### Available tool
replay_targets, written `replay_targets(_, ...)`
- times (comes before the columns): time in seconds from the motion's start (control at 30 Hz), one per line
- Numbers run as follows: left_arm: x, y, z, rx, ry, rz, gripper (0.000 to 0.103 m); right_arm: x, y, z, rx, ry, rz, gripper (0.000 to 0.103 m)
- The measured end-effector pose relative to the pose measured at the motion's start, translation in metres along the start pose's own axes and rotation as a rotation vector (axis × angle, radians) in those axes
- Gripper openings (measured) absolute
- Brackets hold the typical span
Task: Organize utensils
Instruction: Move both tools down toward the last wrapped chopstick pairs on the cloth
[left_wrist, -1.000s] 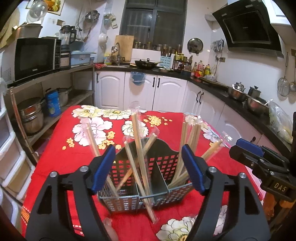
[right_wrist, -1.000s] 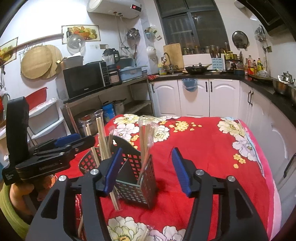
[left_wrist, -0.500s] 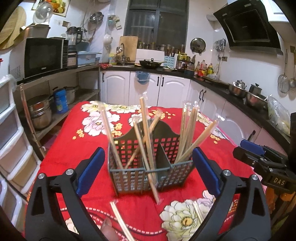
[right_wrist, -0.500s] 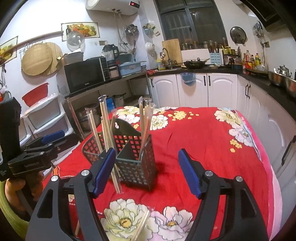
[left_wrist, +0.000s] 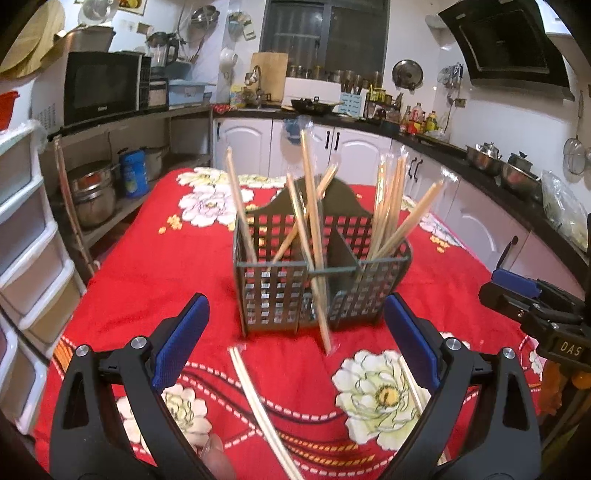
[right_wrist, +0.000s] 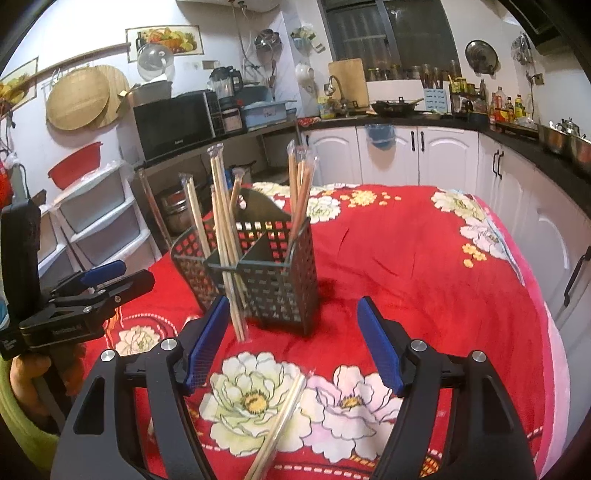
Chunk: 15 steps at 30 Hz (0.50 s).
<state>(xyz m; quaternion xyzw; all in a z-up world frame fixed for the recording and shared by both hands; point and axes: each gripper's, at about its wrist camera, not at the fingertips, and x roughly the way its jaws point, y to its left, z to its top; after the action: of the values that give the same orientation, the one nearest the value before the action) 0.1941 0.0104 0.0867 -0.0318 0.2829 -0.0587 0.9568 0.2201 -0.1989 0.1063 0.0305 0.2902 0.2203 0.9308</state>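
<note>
A dark perforated utensil basket (left_wrist: 280, 299) with a middle divider stands on the red floral tablecloth (left_wrist: 177, 258); it also shows in the right wrist view (right_wrist: 284, 273). Several plastic-wrapped chopstick pairs (left_wrist: 388, 206) stand in both compartments. One pair (left_wrist: 319, 291) leans against the basket's front outside. A loose pair (left_wrist: 258, 402) lies on the cloth between my left gripper's fingers, and another (right_wrist: 279, 424) lies below my right gripper. My left gripper (left_wrist: 295, 338) is open and empty, short of the basket. My right gripper (right_wrist: 293, 345) is open and empty.
White plastic drawers (left_wrist: 22, 236) stand at the table's left. Kitchen counters with pots (left_wrist: 487, 158) run along the right and back. The table edge drops off at the right (right_wrist: 554, 332). The right gripper shows at the right edge of the left wrist view (left_wrist: 535, 310).
Both grippers have pulled back from the basket and opened wider. The basket looks smaller and farther off, and loose chopsticks on the cloth have come into view.
</note>
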Motion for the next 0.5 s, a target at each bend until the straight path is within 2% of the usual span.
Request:
replay_targets(0.23,0.005,0.006,-0.018,-0.003,0.044,0.015,0.087,0.006,0.005,-0.017,-0.003,0.055,0.006,0.069)
replay_targets(0.5,0.019,0.019,-0.043,-0.052,0.147,0.013,0.087,0.014,0.01,-0.041,-0.013,0.125,0.008,0.069)
